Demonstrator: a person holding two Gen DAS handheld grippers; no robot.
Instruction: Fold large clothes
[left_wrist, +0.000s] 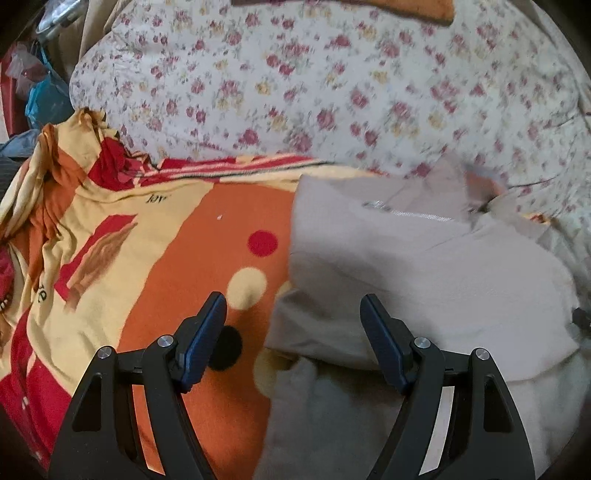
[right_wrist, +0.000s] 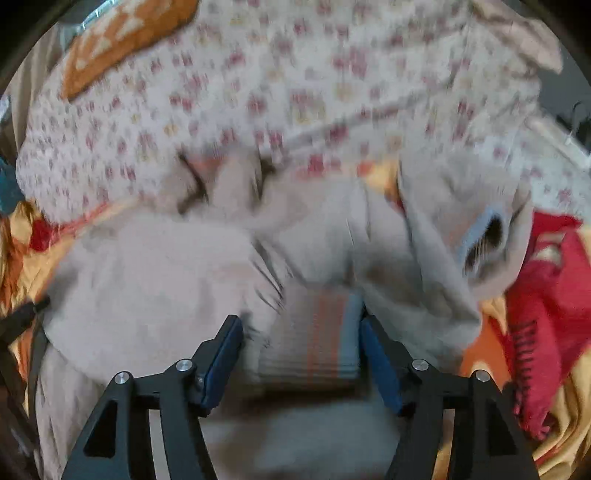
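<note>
A large pale grey zip-up top (left_wrist: 424, 266) lies crumpled on the bed, its zipper (left_wrist: 406, 213) showing near the collar. My left gripper (left_wrist: 293, 297) hovers open over the top's left edge, with nothing between its fingers. In the right wrist view the same grey top (right_wrist: 155, 266) fills the middle, blurred. My right gripper (right_wrist: 301, 319) is open, and a ribbed cuff (right_wrist: 314, 332) with orange and blue stripes sits between its fingers, close to the right pad and apart from the left one. A sleeve opening (right_wrist: 480, 240) with a blue rim lies to the right.
An orange, cream and red blanket (left_wrist: 207, 240) with dots covers the bed under the top. A floral quilt (left_wrist: 295, 92) is heaped behind it. A red cloth (right_wrist: 546, 295) is bunched at the right, and an orange cushion (right_wrist: 122, 33) sits at the back. Bags (left_wrist: 40, 92) stand at far left.
</note>
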